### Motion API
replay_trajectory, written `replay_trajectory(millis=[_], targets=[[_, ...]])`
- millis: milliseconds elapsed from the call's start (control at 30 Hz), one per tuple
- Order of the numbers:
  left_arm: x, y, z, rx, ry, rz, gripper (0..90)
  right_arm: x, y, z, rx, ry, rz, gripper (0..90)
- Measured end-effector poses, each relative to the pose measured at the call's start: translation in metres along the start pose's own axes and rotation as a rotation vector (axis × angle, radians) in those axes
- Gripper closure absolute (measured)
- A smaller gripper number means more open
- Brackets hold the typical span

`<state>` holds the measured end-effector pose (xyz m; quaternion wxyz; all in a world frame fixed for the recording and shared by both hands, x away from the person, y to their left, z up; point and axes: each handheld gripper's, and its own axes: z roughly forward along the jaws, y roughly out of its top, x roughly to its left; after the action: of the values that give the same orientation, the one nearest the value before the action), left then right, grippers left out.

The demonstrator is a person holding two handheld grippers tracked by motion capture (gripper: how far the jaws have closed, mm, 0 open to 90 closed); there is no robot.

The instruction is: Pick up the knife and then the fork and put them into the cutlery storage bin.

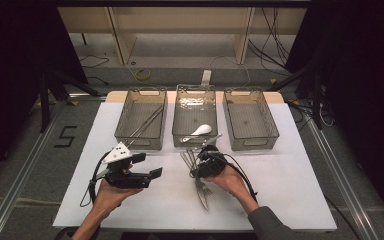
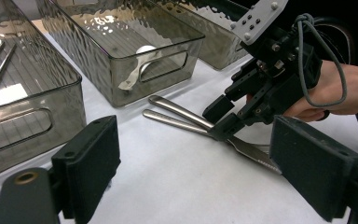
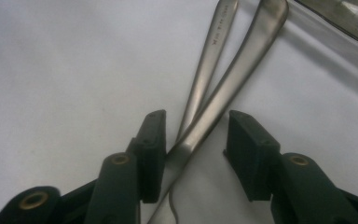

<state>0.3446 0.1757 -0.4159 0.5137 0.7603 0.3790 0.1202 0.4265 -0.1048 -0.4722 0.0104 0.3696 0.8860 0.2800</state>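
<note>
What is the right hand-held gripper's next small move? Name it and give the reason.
Probably close the right hand-held gripper the rest of the way. Its jaws straddle the upper utensil handle of the crossed pair on the white table, with a gap on the right pad's side, so nothing looks firmly clamped yet.

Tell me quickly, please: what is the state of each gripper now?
Left gripper: open, holding nothing, above the white table.
Right gripper: open, its jaws on either side of a cutlery handle, not yet pressing on it.
</note>
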Motion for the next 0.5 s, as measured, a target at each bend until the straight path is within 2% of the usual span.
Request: replay_trajectory(millis=[167,500], targets=[[0.0005,0.0,-0.0002,0.001,0.005,-0.002,15.4,0.0028,0.0029,0.0006,0.016,-0.019,-0.028,60.4],[0.0016,0.0006,-0.0003,-0.001,0.007,-0.01,15.5,0.0049,0.0048,0.0013,0.041,-0.032,-0.039,59.4]])
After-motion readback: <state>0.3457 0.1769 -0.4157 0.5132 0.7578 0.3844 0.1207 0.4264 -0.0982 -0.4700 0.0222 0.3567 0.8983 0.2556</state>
